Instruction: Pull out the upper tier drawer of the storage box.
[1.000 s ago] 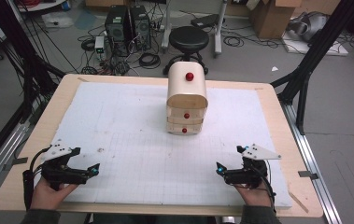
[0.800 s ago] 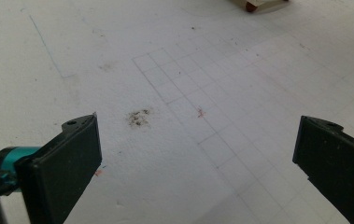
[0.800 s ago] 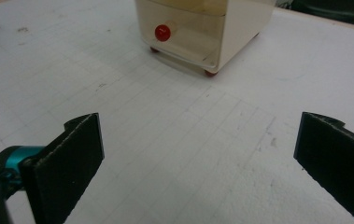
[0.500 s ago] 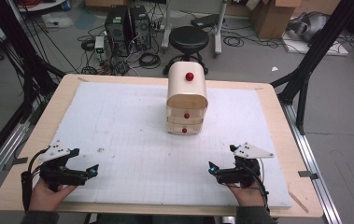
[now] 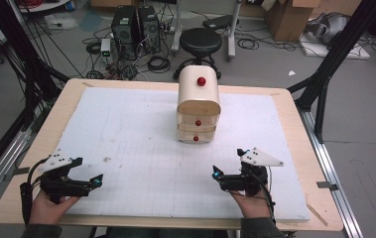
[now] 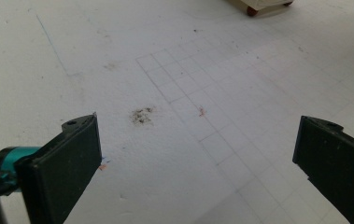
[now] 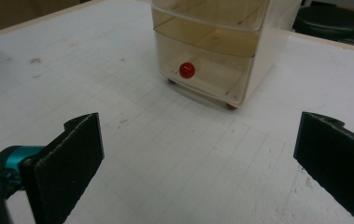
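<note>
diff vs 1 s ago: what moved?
The right claw slid left along the table's near edge, toward the middle, open, holding nothing. The left claw barely shifted, also open and unloaded. The small drawer chest with red knobs stayed put on the white mat.

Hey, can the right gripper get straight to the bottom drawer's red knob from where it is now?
Probably yes. The right gripper is open, its jaws wide apart, and bare white mat lies between it and the bottom drawer's red knob, which faces it unobstructed.

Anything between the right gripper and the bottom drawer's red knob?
Nothing visible. Bare white mat runs from the open right gripper to the bottom drawer's red knob on the drawer unit.
</note>
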Motion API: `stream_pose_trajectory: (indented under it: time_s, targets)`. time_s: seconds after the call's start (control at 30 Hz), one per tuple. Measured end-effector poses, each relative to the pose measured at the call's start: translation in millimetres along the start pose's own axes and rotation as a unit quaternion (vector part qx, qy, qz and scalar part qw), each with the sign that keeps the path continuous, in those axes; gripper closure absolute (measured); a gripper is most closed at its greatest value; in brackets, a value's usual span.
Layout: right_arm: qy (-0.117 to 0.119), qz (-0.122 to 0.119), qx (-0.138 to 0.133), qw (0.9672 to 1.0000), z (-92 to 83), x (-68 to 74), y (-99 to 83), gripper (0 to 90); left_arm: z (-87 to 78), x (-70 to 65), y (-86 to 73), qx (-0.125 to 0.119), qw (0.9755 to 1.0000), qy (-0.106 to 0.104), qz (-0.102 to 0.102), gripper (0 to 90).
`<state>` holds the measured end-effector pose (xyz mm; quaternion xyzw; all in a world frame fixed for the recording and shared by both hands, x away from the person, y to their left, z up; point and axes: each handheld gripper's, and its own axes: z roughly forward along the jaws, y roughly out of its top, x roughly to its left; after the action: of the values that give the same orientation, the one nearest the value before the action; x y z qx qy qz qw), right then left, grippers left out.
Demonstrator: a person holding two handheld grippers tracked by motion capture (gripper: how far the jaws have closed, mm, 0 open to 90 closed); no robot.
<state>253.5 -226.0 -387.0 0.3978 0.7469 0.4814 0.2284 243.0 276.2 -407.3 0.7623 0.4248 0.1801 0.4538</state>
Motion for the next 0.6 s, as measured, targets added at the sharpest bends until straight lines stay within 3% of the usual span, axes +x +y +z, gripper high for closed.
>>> stream_pose_trajectory:
  time_s: [0.33,0.6]
  targets:
    - [-0.01,0.008,-0.023,0.9997,12.4,9.6,12.8,0.3,0.9,1.3,-0.2,0.001,1.0,-0.001,-0.004,1.7]
    - [-0.023,-0.001,-0.019,0.9995,30.3,23.0,21.6,0.3,-0.6,2.7,-0.2,-0.001,1.0,0.003,-0.004,1.7]
